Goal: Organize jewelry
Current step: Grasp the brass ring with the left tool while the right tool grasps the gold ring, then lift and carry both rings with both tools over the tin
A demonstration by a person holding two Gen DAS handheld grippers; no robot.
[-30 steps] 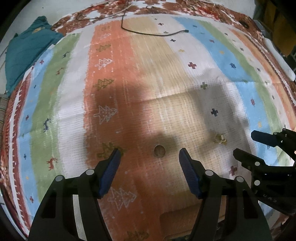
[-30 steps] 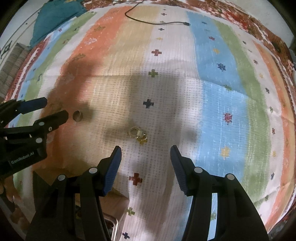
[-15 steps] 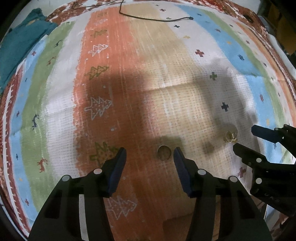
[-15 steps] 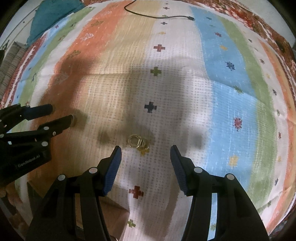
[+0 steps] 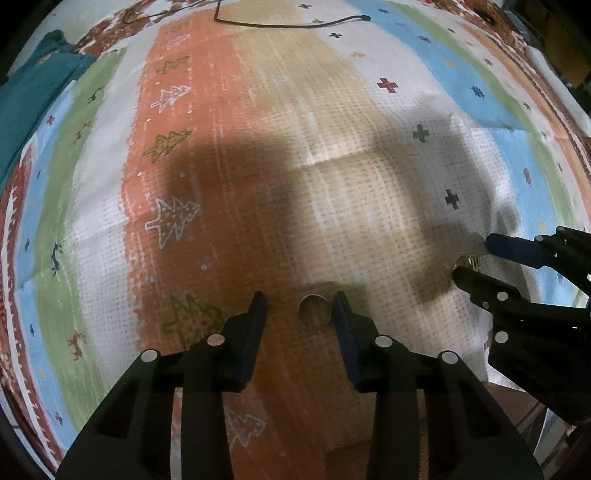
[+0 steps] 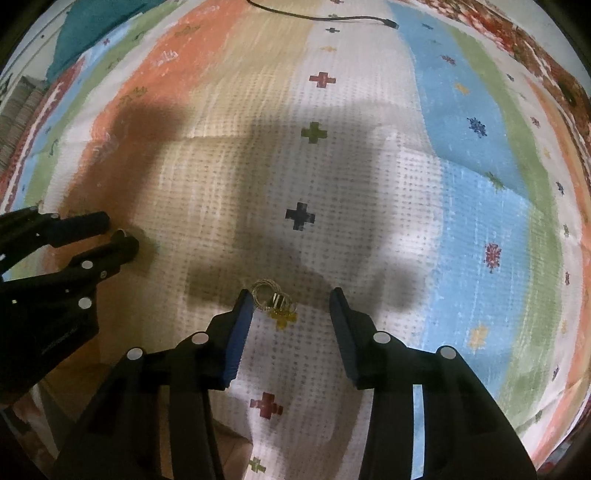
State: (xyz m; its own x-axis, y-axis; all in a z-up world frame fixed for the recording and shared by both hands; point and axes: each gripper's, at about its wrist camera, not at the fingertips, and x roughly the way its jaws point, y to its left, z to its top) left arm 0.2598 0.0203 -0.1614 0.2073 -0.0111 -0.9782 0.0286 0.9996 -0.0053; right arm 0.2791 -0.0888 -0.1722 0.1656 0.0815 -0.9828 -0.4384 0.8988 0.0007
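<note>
Left wrist view: striped cloth [image 5: 258, 147] larger than before | left gripper [image 5: 299, 314] lower, jaws closing, spread around round ring [image 5: 314, 311], right pad just beside it | right gripper [image 6: 291, 306] lower, jaws closing, spread around gold jewelry cluster [image 6: 275, 301] by its left pad; cluster's pieces indistinct | black cable [image 5: 288, 24] cut off at top.

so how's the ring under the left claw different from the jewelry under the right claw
The ring is one plain, dull band; the gold cluster is several small shiny loops tangled together. The ring lies on the orange stripe of the cloth, the cluster on the white dotted part. The ring sits nearer its claw's right finger, the cluster against its claw's left finger. Both lie between open, closing claw fingers.
</note>
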